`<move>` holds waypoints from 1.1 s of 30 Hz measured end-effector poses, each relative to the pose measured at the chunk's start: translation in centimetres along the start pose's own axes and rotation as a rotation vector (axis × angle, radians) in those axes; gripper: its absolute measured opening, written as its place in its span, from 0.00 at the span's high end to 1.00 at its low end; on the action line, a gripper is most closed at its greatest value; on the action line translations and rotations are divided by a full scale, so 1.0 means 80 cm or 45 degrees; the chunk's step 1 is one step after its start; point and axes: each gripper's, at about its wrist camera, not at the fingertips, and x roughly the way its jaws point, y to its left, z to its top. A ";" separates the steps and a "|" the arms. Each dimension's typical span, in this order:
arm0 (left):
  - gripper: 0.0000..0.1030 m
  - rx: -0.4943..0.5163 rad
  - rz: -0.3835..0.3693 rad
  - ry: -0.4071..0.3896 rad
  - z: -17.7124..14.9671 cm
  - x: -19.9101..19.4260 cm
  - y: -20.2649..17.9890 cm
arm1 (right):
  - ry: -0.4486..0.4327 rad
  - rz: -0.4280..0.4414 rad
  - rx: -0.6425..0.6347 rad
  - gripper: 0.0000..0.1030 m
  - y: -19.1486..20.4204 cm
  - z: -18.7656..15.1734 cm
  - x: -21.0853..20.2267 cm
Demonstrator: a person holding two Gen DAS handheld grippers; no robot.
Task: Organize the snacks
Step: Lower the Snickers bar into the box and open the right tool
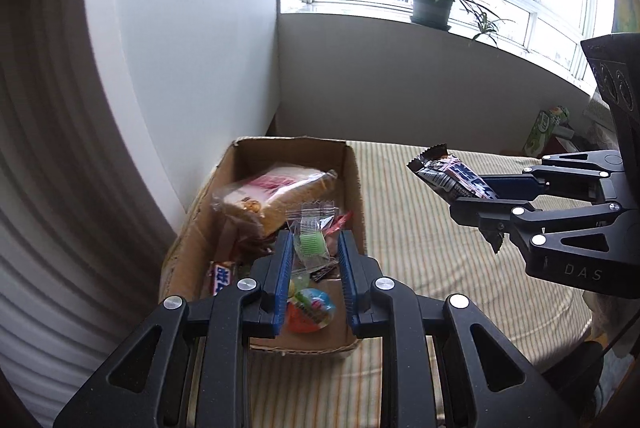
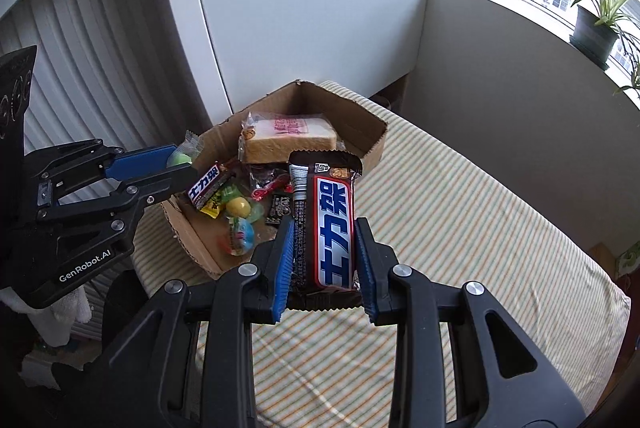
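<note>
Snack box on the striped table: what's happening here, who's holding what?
A person is sorting snacks into a cardboard box with two handheld grippers. The right gripper is clamped on a dark chocolate bar, held in the air beside the box, not yet over it. The left gripper is above the box with a clear packet holding a green candy between its fingers. Wrapped bread, another bar and bright candies already lie inside.

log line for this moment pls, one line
left gripper: shut on green candy packet, over cardboard box | right gripper: shut on chocolate bar, beside box | bar not yet in
</note>
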 end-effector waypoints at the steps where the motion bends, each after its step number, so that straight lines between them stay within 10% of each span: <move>1: 0.79 -0.013 0.007 0.002 -0.001 0.000 0.008 | 0.003 0.006 -0.005 0.71 0.006 0.004 0.006; 22: 0.79 -0.133 0.030 0.087 -0.015 0.046 0.079 | 0.096 0.073 -0.048 0.71 0.045 0.042 0.106; 33: 0.76 -0.157 0.031 0.114 -0.017 0.054 0.085 | 0.066 0.077 -0.037 0.53 0.042 0.045 0.102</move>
